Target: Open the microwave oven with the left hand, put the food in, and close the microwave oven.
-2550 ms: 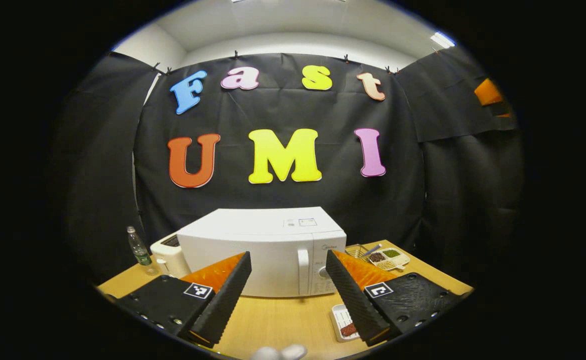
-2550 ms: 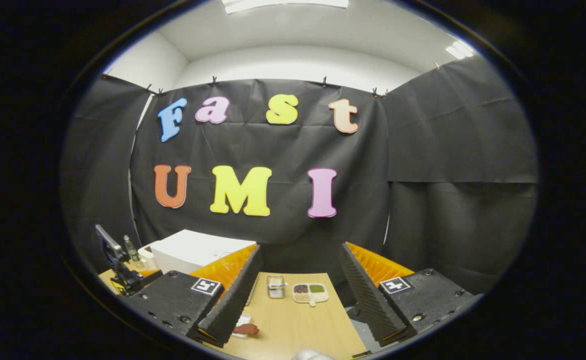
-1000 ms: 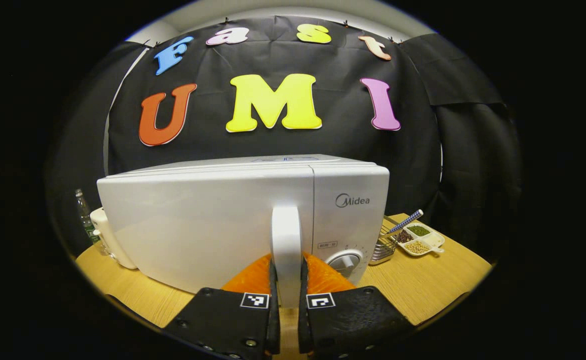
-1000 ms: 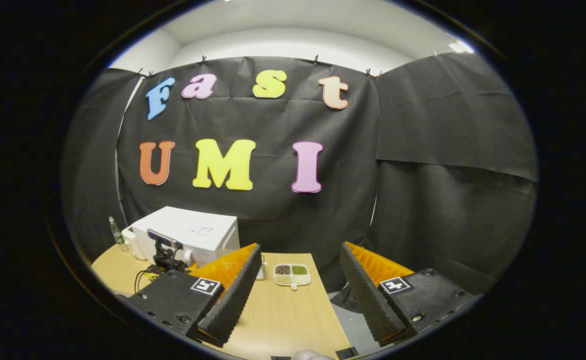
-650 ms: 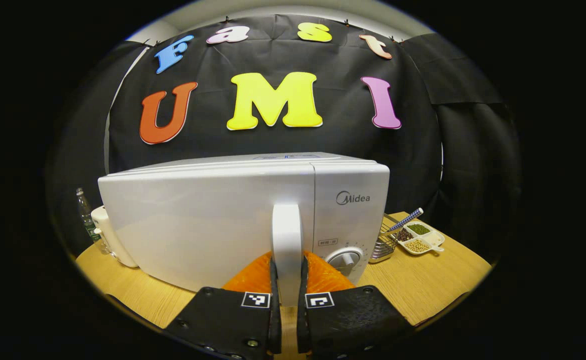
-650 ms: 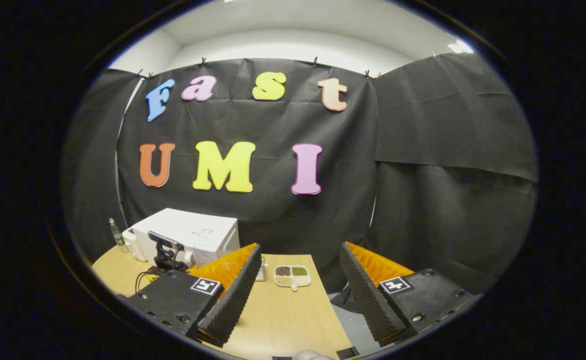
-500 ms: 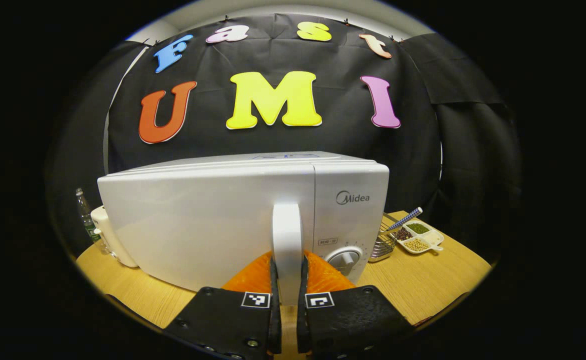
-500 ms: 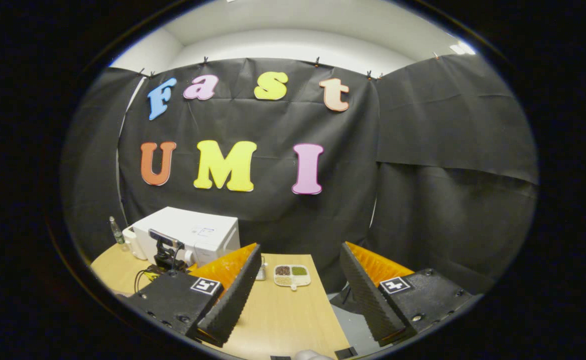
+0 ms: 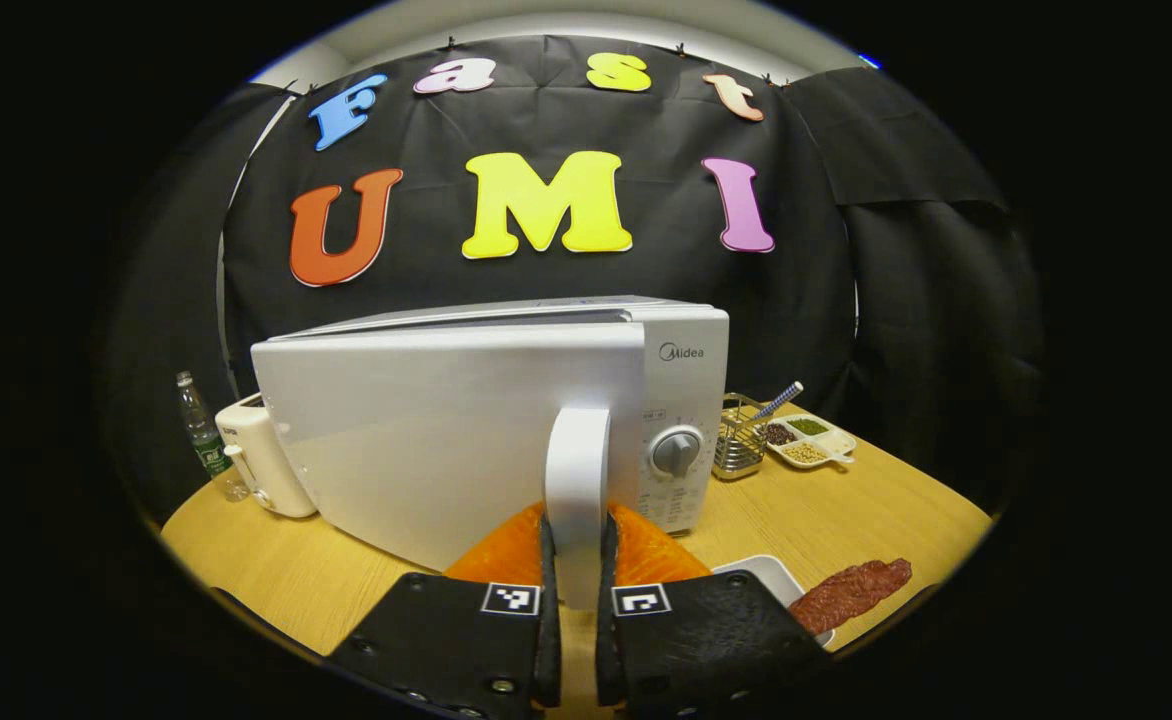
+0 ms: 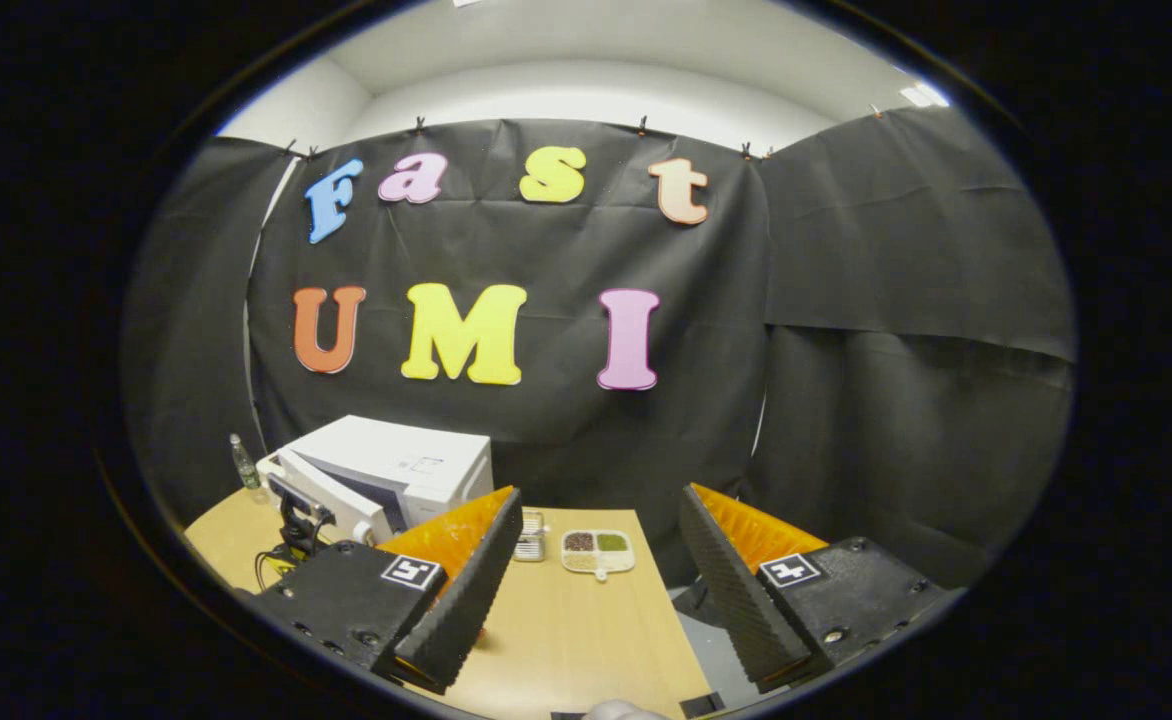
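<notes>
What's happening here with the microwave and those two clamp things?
A person holds a gripper in each hand. The left gripper is clamped on the microwave's door handle, and the door stands slightly ajar from the microwave. The right gripper hangs open above the wooden table, holding nothing. A strip of meat waits on a white tray near the table's edge, not yet put in.

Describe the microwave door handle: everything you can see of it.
The door handle is a white, glossy, plastic-looking vertical bar with a rounded top, standing upright at the door's right edge beside the control dial. The left hand-held gripper is shut on its lower part, one finger on each side. The door is slightly ajar.
</notes>
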Demonstrator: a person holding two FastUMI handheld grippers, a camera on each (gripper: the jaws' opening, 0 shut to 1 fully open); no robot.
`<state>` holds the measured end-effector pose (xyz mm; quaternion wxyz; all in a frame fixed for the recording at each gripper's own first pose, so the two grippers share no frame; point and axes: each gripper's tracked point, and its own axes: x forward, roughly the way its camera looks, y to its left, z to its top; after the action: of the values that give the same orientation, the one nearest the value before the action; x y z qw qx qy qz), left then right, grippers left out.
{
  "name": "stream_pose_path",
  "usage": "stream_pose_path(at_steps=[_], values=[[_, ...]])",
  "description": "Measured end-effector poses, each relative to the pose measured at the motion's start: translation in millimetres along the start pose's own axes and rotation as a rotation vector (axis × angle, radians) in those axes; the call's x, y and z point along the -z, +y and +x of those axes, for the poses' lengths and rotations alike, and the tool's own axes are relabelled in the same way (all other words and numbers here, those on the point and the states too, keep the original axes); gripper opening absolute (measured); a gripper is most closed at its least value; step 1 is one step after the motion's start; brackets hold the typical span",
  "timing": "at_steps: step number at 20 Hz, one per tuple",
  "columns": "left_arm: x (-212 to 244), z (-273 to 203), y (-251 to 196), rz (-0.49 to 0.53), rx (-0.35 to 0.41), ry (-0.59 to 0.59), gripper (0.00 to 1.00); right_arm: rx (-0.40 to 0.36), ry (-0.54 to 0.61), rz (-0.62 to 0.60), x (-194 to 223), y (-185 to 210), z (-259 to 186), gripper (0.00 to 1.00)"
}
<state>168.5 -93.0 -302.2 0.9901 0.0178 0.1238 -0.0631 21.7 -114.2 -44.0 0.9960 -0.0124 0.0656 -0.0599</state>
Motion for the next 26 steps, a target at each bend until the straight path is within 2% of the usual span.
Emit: stream_pose_path(at_steps=[1, 3, 4, 5, 7, 8, 13, 17, 21, 22, 23, 26], values=[[1.0, -6.6, 2.8, 0.021, 0.002, -0.007, 0.15, -0.009, -0.001, 0.006, 0.1, 3.0, -2.5, 0.92], [1.2, -11.8, 13.3, 0.061, -0.028, -0.005, 0.23, -0.018, -0.004, 0.005, 0.0, 6.6, -8.7, 0.92], [0.6, -15.6, 25.2, 0.079, -0.067, -0.004, 0.29, -0.015, -0.007, -0.001, 1.3, 6.8, -11.5, 0.92], [1.6, -15.7, 34.7, 0.077, -0.095, 0.004, 0.44, -0.017, -0.008, -0.003, 1.4, 7.1, -14.8, 0.92], [6.3, -19.1, 36.3, 0.005, -0.081, 0.022, 0.95, -0.017, -0.009, -0.003, 1.1, 7.9, -19.6, 0.92], [7.1, -20.0, 36.2, -0.019, -0.073, 0.032, 0.96, -0.014, -0.011, -0.002, 1.6, 7.2, -21.1, 0.92], [3.8, -34.8, 42.1, 0.000, -0.089, 0.016, 0.97, -0.023, -0.008, 0.000, 2.4, 11.8, -26.7, 0.91], [4.2, -57.4, 54.4, -0.010, -0.104, 0.018, 0.96, -0.057, -0.002, -0.002, 5.1, 25.7, -27.8, 0.92], [14.6, -92.0, 77.7, -0.061, -0.136, 0.044, 0.97, -0.112, 0.002, 0.009, 8.6, 48.7, -29.9, 0.92], [16.7, -101.9, 85.3, -0.063, -0.148, 0.046, 0.97, -0.127, 0.004, 0.011, 10.1, 54.9, -30.6, 1.00], [17.1, -112.2, 92.7, -0.057, -0.162, 0.045, 0.96, -0.141, 0.008, 0.012, 11.8, 61.8, -31.5, 0.92], [21.6, -138.9, 116.5, -0.028, -0.200, 0.047, 0.96, -0.188, 0.017, 0.020, 16.8, 82.3, -34.5, 0.92]])
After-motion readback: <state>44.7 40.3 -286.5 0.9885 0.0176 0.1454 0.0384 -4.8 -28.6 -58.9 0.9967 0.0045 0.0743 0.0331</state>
